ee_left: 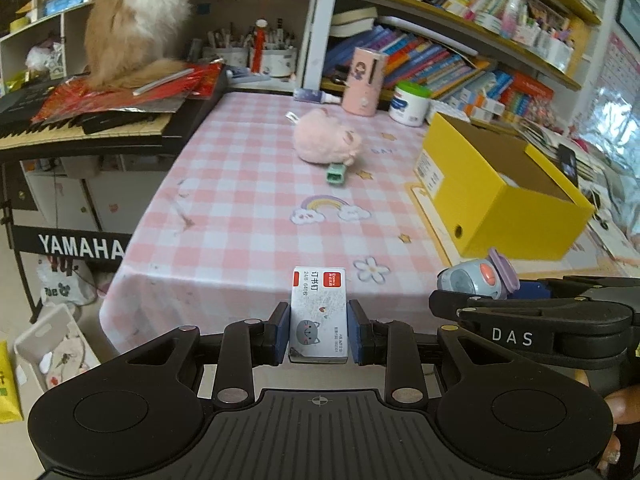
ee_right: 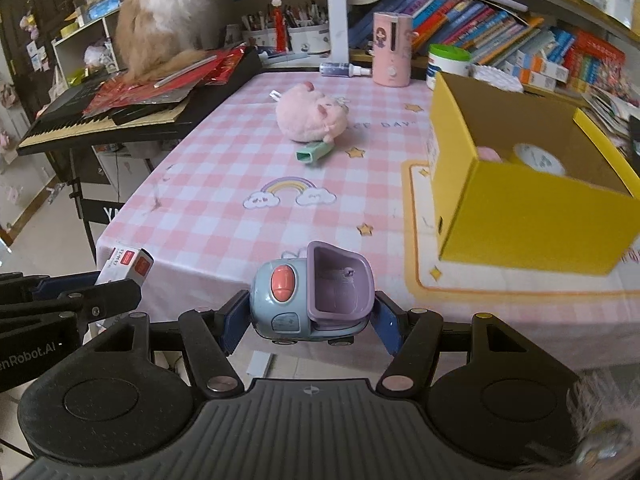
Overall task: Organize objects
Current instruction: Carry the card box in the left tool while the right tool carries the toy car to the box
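You are holding a small box of staples (ee_left: 318, 316) in the left gripper (ee_left: 319, 330), its blue pads (ee_left: 283, 330) pressing on the two long sides, so the box is standing upright with the printed face toward the camera. That grip across the narrow width looks secure. The right gripper (ee_right: 310, 320) is clamping a small blue toy car (ee_right: 298, 300) by its flanks; its purple lid (ee_right: 340, 280) is standing open and facing up, which I judge is why you are keeping the car level.

Both loads are hanging just off the near edge of the table (ee_right: 224, 220), side by side and apart. The yellow box (ee_right: 532, 220) is sitting on the right side of the table, open at the top, with a white roll (ee_right: 538, 158) and something pink already inside. I judge it to be the collection point, nearer the right gripper than the left.

A pink plush toy (ee_left: 326, 140) and a green clip (ee_left: 335, 172) are lying touching each other mid-table, not yet collected. A cat (ee_left: 136, 24) is sitting on the keyboard (ee_left: 80, 128) at the far left, well apart from your path; watch for it moving.
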The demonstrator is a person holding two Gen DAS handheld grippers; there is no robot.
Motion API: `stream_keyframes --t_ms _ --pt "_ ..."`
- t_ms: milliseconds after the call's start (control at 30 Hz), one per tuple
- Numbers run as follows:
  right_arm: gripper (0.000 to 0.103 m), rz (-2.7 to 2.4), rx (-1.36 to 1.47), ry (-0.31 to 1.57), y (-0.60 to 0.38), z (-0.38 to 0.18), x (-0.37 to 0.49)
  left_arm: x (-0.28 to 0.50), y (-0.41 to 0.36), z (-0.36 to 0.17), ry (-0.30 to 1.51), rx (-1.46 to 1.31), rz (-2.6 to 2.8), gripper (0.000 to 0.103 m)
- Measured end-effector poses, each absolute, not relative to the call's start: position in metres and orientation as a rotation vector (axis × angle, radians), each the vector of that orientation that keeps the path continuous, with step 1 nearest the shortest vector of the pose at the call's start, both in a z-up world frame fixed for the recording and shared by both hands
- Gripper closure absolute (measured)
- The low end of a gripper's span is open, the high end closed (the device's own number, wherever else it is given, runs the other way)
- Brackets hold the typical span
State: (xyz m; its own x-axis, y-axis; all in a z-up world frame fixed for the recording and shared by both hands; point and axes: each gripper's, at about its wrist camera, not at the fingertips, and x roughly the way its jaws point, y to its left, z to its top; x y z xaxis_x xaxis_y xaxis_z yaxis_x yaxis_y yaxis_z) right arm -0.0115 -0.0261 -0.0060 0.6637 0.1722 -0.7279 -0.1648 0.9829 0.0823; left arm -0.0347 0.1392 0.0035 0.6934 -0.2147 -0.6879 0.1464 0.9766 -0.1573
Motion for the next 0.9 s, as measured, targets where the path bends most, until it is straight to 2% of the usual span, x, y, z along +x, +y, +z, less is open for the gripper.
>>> stream_keyframes --t_ms 900 --pt "0.041 -0.134 0.163 0.861 -0.129 -0.014 -0.092 -0.042 0.031 -0.002 0.812 0.040 -0.556 0.075"
